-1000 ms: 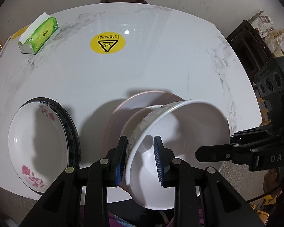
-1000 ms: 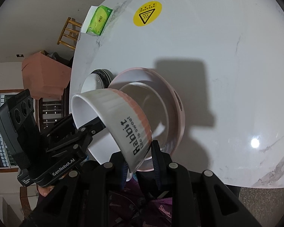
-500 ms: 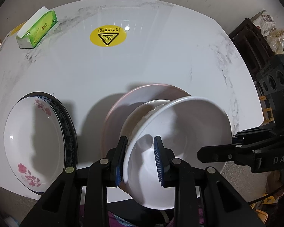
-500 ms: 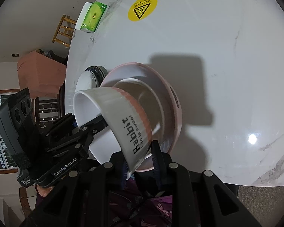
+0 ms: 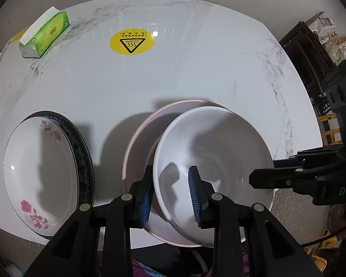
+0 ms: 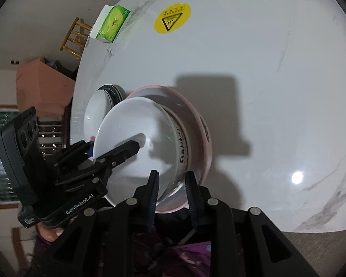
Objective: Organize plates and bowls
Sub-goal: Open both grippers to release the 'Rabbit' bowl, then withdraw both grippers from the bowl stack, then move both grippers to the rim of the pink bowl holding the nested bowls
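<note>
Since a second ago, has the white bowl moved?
Yes. The white bowl tipped from steeply tilted to nearly level, settling down into the pink bowl, which stayed put.

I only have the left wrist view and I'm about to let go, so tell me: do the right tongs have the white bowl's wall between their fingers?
Observer: Yes. In the right wrist view the right tongs straddle the near wall of the white bowl, with one finger inside and one outside.
Operator: Is the bowl down inside the pink one on that side?
Observer: Its outer wall drops inside the rim of the pink bowl. Black lettering shows in the gap between the two rims. The base is hidden.
Operator: Is there anything off the table that I can't see?
Observer: A cardboard box stands beyond the table's edge.
</note>
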